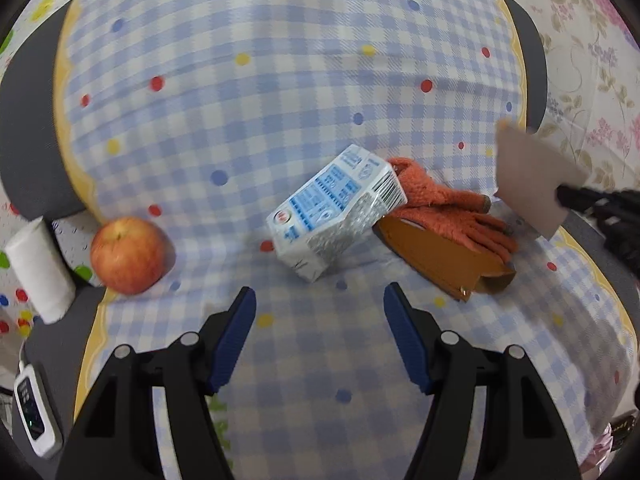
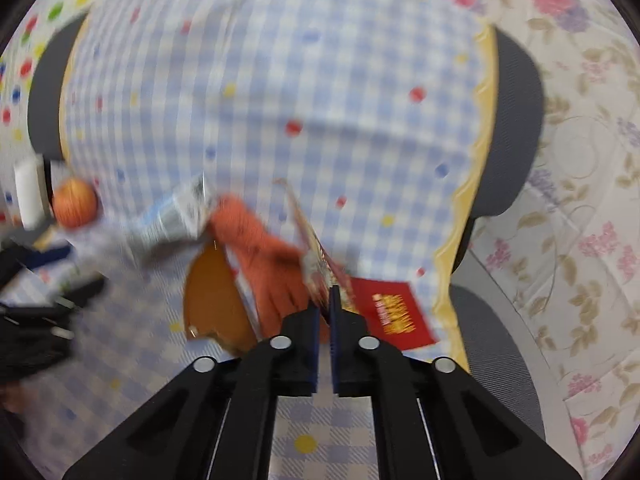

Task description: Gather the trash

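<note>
A blue and white milk carton (image 1: 336,212) lies tilted on the checked tablecloth (image 1: 280,80), leaning on an orange glove (image 1: 444,204) and a brown leather case (image 1: 440,256). My left gripper (image 1: 320,304) is open just in front of the carton, a short way off. My right gripper (image 2: 325,304) is shut on a flat card wrapper (image 2: 316,252), held edge-on above the cloth; in the left wrist view it shows as a brown card (image 1: 536,184). The carton (image 2: 172,216) is blurred in the right wrist view.
A red apple (image 1: 128,254) and a white roll (image 1: 38,272) sit at the left. A red packet (image 2: 396,312) lies by the cloth's right edge. A white device (image 1: 34,412) hangs low left. Floral cloth (image 2: 580,200) covers the right side.
</note>
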Demonstrator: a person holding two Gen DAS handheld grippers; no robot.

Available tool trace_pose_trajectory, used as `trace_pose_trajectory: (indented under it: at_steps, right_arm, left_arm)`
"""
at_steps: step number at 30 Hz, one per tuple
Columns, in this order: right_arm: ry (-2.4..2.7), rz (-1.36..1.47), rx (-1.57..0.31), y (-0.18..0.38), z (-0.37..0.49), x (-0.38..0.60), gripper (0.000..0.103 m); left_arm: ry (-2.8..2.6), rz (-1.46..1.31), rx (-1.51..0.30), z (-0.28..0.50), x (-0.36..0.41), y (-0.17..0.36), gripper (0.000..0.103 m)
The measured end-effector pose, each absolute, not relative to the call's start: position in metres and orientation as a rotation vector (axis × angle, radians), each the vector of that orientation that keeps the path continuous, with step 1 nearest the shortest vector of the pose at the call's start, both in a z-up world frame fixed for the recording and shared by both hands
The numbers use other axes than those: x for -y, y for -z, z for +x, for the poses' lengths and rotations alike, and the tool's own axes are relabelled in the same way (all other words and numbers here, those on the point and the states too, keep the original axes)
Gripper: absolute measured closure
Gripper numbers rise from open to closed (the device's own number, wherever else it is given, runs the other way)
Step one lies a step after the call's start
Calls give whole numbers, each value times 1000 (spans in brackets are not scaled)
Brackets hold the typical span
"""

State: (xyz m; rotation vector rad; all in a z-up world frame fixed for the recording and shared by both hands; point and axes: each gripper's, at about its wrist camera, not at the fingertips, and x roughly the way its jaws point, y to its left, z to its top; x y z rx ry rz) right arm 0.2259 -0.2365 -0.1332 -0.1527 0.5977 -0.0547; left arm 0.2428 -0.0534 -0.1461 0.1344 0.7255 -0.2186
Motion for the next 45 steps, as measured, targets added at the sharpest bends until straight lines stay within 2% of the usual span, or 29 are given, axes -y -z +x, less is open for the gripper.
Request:
trace_pose_trajectory:
  at_steps: [6, 8, 11, 13, 15, 18, 25, 33, 45]
  right_arm:
    - [0, 31, -472, 83, 204, 258, 102]
    - [-13, 54, -453, 74, 199, 260, 102]
    - [-21, 85, -442, 70, 193, 263, 102]
    - [-18, 103, -433, 69, 185, 265, 102]
    - [-22, 115, -427, 70, 177, 269, 102]
    - [-30, 131, -423, 72, 160, 270, 102]
    - [2, 130, -452, 85, 120, 270, 102]
    - [54, 147, -445, 84, 56, 279, 102]
    - [184, 149, -439, 97, -97, 302, 102]
  left_arm:
    - [223, 186, -750, 284, 78, 149, 38]
    - [225, 203, -766, 297, 84, 151, 42]
    - [219, 259, -775, 309, 94, 155, 58]
    - [214, 285, -756, 311, 96, 152, 75]
    - [232, 237, -727, 302, 88, 137, 86]
    - [304, 119, -701, 272, 70, 110, 87]
    - [406, 55, -657, 184, 57, 79, 87]
    - [474, 64, -632, 100, 81, 72, 87]
    - [708, 79, -615, -11, 141, 80, 87]
